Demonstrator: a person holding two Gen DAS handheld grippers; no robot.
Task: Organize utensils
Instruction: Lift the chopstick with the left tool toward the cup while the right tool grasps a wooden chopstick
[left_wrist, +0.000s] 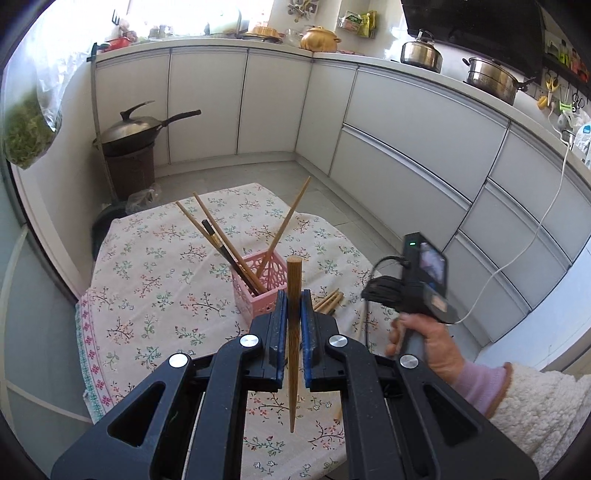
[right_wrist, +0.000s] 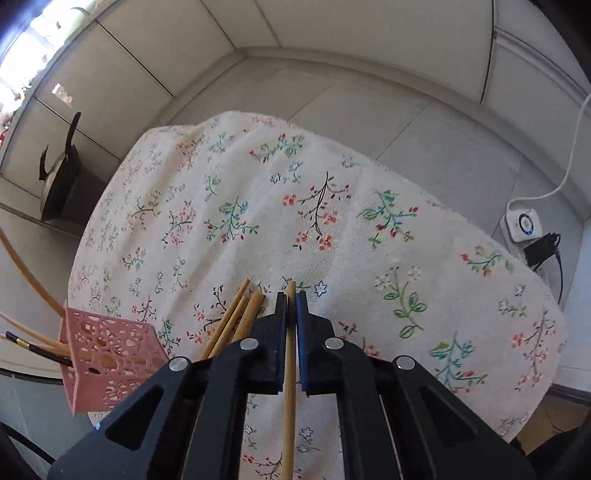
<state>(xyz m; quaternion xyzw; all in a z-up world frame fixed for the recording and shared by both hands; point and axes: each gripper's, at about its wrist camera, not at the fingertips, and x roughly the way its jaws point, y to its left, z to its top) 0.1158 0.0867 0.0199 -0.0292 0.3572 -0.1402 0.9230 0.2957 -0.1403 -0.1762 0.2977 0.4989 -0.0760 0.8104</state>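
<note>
A brown wooden chopstick (left_wrist: 294, 325) stood nearly upright, clamped between the pads of the left claw (left_wrist: 294, 299), held in the air just in front of a pink perforated holder (left_wrist: 258, 291). The holder stood on a worktop covered by a floral cloth (left_wrist: 162, 266) and held four chopsticks leaning outward. The right claw (right_wrist: 291, 299) was closed on a pale bamboo chopstick (right_wrist: 290, 387) lying along its fingers. Loose bamboo chopsticks (right_wrist: 236, 317) lay on the cloth just beside it, near the holder.
</note>
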